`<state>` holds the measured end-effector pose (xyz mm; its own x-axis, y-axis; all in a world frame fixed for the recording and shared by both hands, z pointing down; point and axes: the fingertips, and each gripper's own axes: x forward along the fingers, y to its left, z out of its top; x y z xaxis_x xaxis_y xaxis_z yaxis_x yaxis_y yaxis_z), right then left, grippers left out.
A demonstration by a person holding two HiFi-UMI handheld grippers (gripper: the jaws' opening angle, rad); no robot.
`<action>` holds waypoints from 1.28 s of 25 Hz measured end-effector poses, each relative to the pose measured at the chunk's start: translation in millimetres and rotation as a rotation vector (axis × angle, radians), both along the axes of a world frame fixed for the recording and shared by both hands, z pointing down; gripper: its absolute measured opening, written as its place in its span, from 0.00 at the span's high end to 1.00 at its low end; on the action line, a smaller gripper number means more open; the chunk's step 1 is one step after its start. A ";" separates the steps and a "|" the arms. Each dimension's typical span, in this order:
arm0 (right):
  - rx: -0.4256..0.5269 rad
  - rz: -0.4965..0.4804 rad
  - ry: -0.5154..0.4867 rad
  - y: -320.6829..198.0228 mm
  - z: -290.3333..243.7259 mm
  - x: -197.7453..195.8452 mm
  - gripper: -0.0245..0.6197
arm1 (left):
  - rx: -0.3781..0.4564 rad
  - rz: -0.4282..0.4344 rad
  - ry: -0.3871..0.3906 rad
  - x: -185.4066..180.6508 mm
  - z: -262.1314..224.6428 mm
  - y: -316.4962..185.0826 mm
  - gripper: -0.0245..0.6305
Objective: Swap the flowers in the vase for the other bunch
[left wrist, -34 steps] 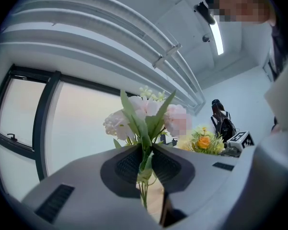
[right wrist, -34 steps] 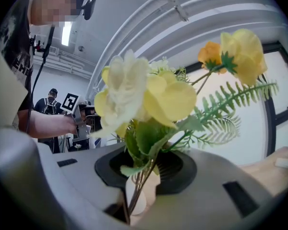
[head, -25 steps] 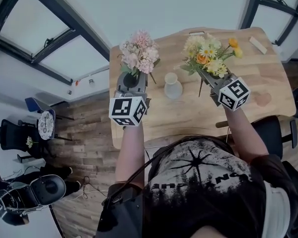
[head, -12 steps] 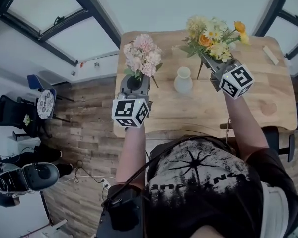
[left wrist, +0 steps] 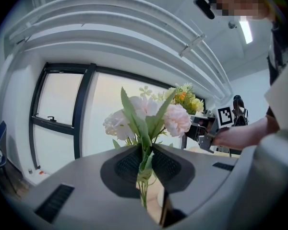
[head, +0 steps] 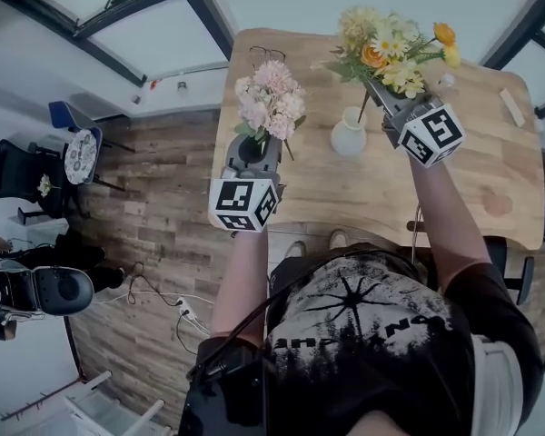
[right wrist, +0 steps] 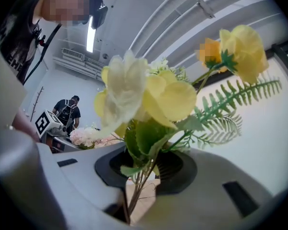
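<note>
Vase (head: 348, 137) stands empty on table (head: 477, 175). Left gripper (head: 253, 150) jaws clamped on pink bunch (head: 271, 100) stems. Right gripper (head: 388, 107) jaws clamped on yellow bunch (head: 386, 48), stem ends near vase mouth. Removal apparently done; inserting replacement remains.

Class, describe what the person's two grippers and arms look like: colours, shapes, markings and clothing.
The left gripper and right gripper each have a smooth grey body with black ribbed pads on the jaws. Each carries a white cube bearing black square markers. The person wears a black short-sleeved T-shirt with a pale print; the forearms are uncovered.
</note>
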<state>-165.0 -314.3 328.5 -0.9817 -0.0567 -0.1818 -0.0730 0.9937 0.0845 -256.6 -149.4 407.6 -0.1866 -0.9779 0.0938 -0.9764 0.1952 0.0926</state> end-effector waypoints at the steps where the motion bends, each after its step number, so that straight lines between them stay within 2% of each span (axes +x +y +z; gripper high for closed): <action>1: 0.006 0.000 -0.002 -1.5 1.1 0.2 0.81 | -0.006 -0.002 0.003 1.0 2.2 0.7 0.87; 8: 0.066 -0.020 -0.024 2.4 20.5 -0.4 0.81 | -0.035 -0.021 0.022 -2.3 5.8 11.2 0.87; 12: 0.097 -0.027 0.000 11.0 41.7 1.5 0.81 | -0.046 -0.011 0.027 0.8 8.9 12.5 0.87; 22: 0.061 -0.016 0.056 22.7 93.9 4.0 0.81 | -0.099 0.008 0.049 -0.4 35.4 12.7 0.87; 27: 0.006 0.002 0.080 18.3 112.3 11.2 0.77 | -0.104 0.016 0.071 3.4 46.2 10.2 0.87; 30: -0.011 -0.007 0.103 21.1 123.3 11.5 0.72 | -0.102 0.009 0.086 2.8 52.7 12.3 0.87; 32: -0.028 -0.009 0.114 23.2 129.1 13.0 0.65 | -0.105 0.010 0.088 2.1 55.7 13.9 0.87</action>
<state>-152.0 -291.1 457.7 -0.9965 -0.0508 -0.0669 -0.0551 0.9964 0.0637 -254.5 -135.5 463.3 -0.1640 -0.9636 0.2113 -0.9673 0.1991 0.1572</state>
